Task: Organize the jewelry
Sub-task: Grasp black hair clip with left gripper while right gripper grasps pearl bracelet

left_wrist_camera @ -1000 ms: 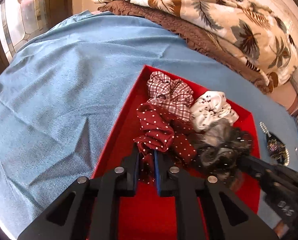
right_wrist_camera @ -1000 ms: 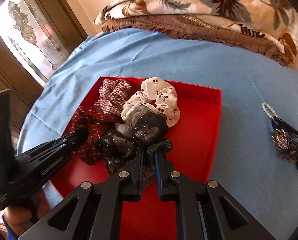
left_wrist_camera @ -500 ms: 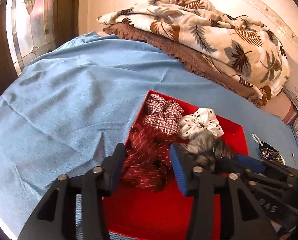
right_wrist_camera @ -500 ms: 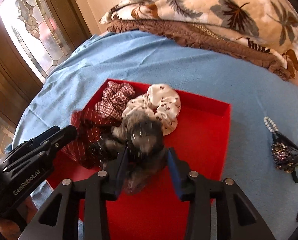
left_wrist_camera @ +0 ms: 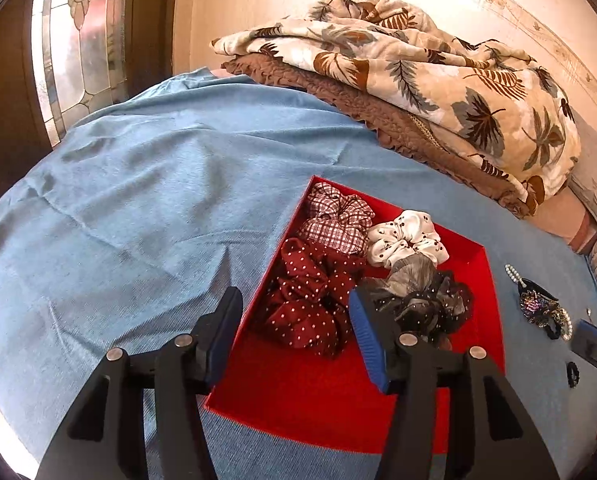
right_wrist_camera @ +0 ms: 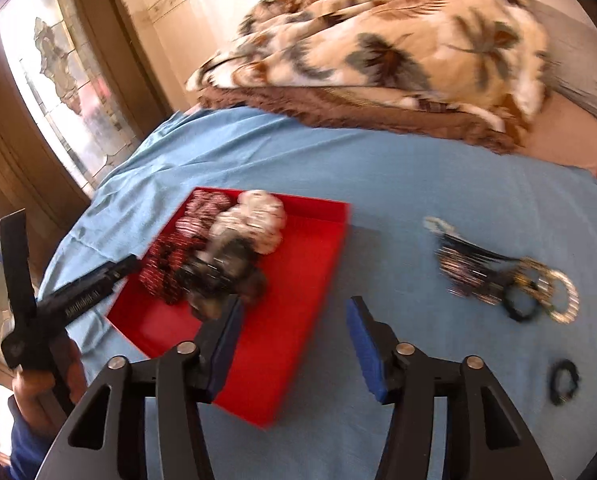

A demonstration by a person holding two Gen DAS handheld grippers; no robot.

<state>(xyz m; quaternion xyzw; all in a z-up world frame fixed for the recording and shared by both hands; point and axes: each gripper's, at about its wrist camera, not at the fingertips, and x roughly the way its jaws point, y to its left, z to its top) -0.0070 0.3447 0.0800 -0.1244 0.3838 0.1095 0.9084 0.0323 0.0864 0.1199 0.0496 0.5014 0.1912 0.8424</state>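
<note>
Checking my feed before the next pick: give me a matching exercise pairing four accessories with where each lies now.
Things:
1. plaid scrunchie
2. white scrunchie
3. small black hair tie
4. pile of beaded bracelets

Places:
A. alone on the blue cloth, nearest the right gripper
B. far corner of the red tray
C. on the cloth, beyond the hair tie
D. in the tray, right of the plaid one

Pairs: 1-B, 2-D, 3-A, 4-C

place: home bedroom | evidence: bed sheet (left_wrist_camera: 146,200); folded blanket (left_wrist_camera: 438,76); stained-glass window (left_wrist_camera: 78,40)
</note>
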